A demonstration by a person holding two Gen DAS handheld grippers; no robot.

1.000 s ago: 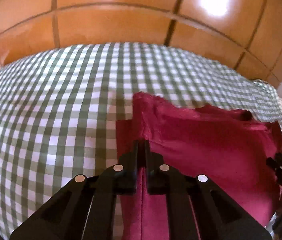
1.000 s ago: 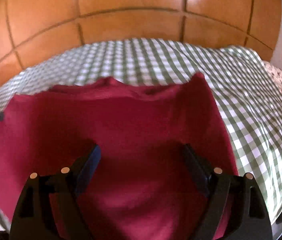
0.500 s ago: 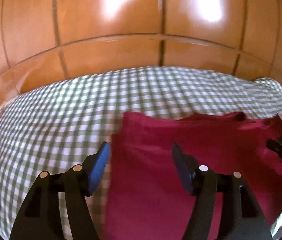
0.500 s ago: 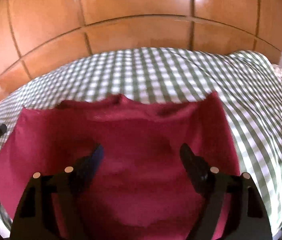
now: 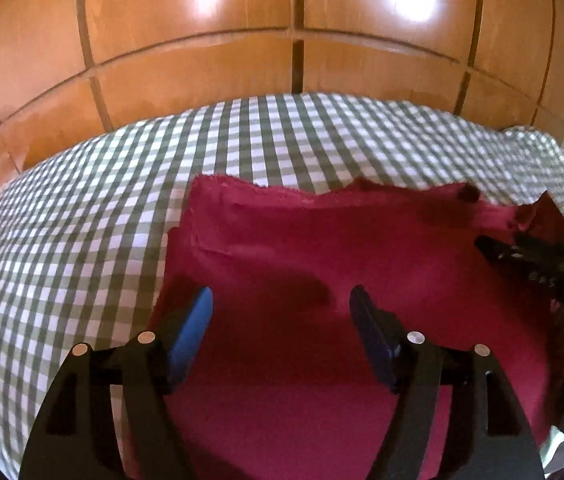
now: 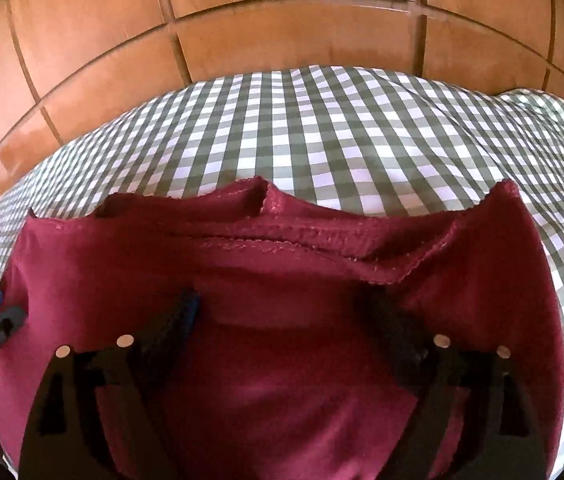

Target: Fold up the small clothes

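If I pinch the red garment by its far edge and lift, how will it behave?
The red garment will probably droop limply: its far edge already ripples and its layers sag. It looks thin, so likely light. Pushed across the checked cloth, it may bunch rather than slide.

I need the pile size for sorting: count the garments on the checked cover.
1. A dark red garment lies on the checked cover, layered at its far edge, below both open grippers. More could be hidden outside the views.

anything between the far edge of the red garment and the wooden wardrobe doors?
Only bare checked sheet between garment and wardrobe doors; both wrist views show it.
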